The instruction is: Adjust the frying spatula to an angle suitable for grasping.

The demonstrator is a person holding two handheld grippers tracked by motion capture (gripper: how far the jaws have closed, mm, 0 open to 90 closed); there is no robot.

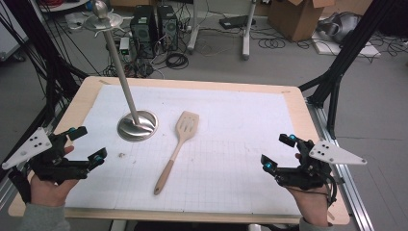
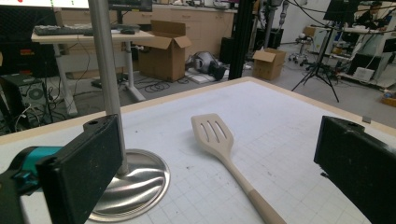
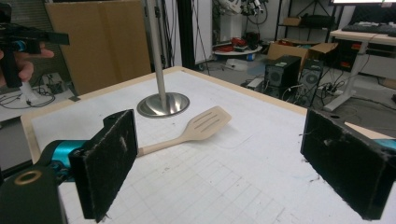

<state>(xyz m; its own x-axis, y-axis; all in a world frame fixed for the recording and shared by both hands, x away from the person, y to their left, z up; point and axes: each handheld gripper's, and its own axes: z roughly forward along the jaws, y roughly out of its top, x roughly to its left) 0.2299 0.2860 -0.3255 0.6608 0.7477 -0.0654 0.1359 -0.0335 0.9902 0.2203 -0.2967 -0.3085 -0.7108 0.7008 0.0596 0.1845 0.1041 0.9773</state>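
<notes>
Nearest me, at the bottom corners of the high view, I have both hands low over the near edge of the table. My left gripper sits at the left edge of the white gridded paper sheet, its two black jaws spread wide with nothing between them; in the left gripper view the pads stand far apart at either side of the frame. My right gripper mirrors it at the right edge of the sheet, jaws likewise spread and empty, the rough black pads well apart in the right gripper view.

Between the two grippers, and well apart from both, lies the pale wooden slotted spatula with a lighter handle tip. It rests flat on the sheet, handle end toward me and slightly left, slotted blade pointing away and to the right. From the left gripper view I see it framed in the gap between my jaws; from the right gripper view it lies crosswise ahead.

Just beyond the blade, to its left, stands the brushed steel stand with a round dished base and a tall thin pole; base and blade are near but not touching. The light wooden tabletop borders the sheet on all sides.

Farther off, on the grey floor, I make out cardboard boxes and black computer towers.
</notes>
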